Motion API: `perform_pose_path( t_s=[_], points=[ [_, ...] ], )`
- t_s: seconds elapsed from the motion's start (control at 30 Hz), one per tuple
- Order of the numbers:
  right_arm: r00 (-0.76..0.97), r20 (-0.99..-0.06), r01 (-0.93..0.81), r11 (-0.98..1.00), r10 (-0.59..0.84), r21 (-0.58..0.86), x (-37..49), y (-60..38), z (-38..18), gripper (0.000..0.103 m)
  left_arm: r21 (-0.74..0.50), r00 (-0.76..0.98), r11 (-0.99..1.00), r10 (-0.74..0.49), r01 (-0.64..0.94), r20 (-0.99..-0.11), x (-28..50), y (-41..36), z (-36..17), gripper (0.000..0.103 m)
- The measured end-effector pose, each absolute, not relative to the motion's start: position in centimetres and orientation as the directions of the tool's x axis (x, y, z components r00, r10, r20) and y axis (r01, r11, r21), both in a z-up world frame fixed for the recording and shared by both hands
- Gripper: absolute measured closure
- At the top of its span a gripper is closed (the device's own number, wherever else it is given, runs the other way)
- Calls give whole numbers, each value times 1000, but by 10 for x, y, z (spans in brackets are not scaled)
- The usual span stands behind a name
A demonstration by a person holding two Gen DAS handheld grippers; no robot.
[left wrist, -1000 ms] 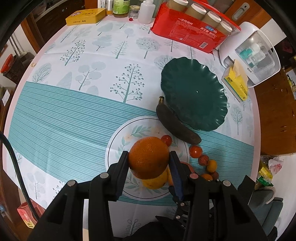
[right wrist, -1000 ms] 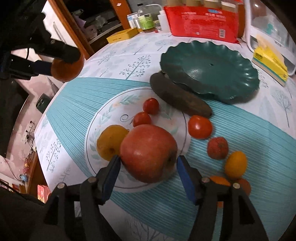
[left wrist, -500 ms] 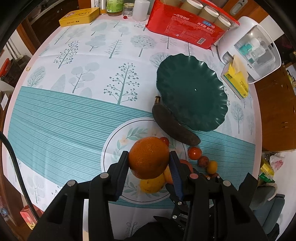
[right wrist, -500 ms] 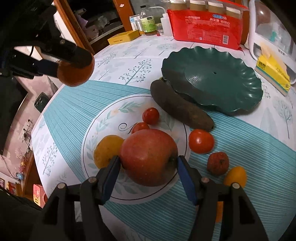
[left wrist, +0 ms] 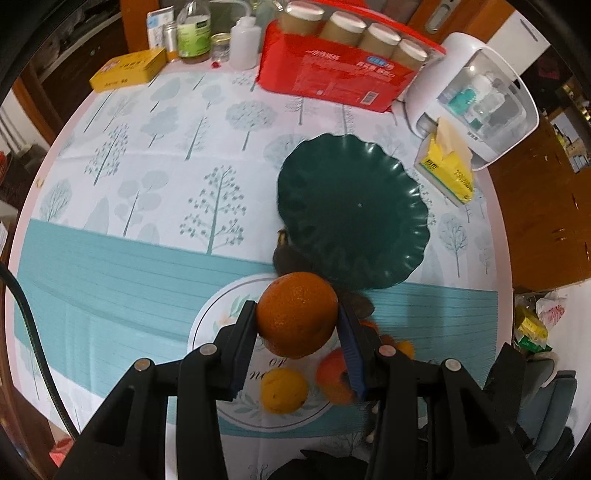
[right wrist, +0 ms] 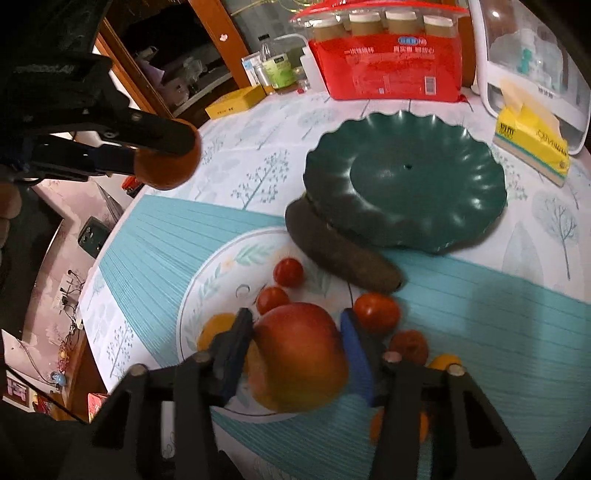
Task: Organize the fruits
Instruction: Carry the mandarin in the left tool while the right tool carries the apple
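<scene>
My left gripper (left wrist: 295,311) is shut on an orange (left wrist: 297,314) and holds it above the table, just in front of the empty dark green plate (left wrist: 351,206). The right wrist view shows the same orange (right wrist: 168,166) hanging at the left. My right gripper (right wrist: 295,317) has a red apple (right wrist: 301,354) between its jaws, which are closing with the pads pressing on both sides. A blackened banana (right wrist: 340,251) lies against the green plate (right wrist: 406,184). Three tomatoes (right wrist: 288,271) and several small orange fruits lie around the apple. A yellow fruit (left wrist: 283,390) sits on the white round print.
Along the back stand a red pack of paper cups (left wrist: 343,77), a white appliance (left wrist: 476,99), a yellow tissue pack (left wrist: 447,173), a yellow box (left wrist: 129,68) and bottles (left wrist: 192,33). The round table's edge curves close on the left and right.
The right jaws have closed from wide around the apple to pressing on it. The left gripper has carried the orange up toward the green plate.
</scene>
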State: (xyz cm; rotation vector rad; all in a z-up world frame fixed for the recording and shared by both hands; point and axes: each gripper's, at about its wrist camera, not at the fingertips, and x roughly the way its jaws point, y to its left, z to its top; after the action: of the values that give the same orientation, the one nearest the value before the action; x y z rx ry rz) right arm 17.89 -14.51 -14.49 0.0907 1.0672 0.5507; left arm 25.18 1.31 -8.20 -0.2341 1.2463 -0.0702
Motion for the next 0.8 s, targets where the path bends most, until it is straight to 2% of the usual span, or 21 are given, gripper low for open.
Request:
perform_pose_path(
  t_s=[0.03,0.3,0.57,0.63,0.67,0.77,0.8],
  points=[
    [365,-796,-386,856,484,343,181,-147,-142,102,-216,325,974,-184,-65,-928,256,11,-80,61],
    [391,-773,-397,849,500,348,196,-151,-118,102,-226,331,974,-202,-34,-922,272,-2,-76,61],
    [333,-810,-339,863,483,375,190,-153,-136,100,-228,323,973,-208,-25,-923,270,-4,-77,61],
    [325,-821,-326,870,470,369,186,-154,-142,88,-231,323,973,-211,-25,-923,269,-3,-77,61],
    [324,-823,-325,872,466,366,184,-155,-144,86,-232,323,972,-212,-25,-923,269,-2,-77,61],
    [345,-807,-338,866,479,370,179,-156,-141,60,-232,322,972,-212,-24,-923,269,-2,-77,61],
    [352,-806,-345,866,476,362,178,-155,-140,46,-234,322,972,-214,-24,-922,268,0,-78,61]
  ],
)
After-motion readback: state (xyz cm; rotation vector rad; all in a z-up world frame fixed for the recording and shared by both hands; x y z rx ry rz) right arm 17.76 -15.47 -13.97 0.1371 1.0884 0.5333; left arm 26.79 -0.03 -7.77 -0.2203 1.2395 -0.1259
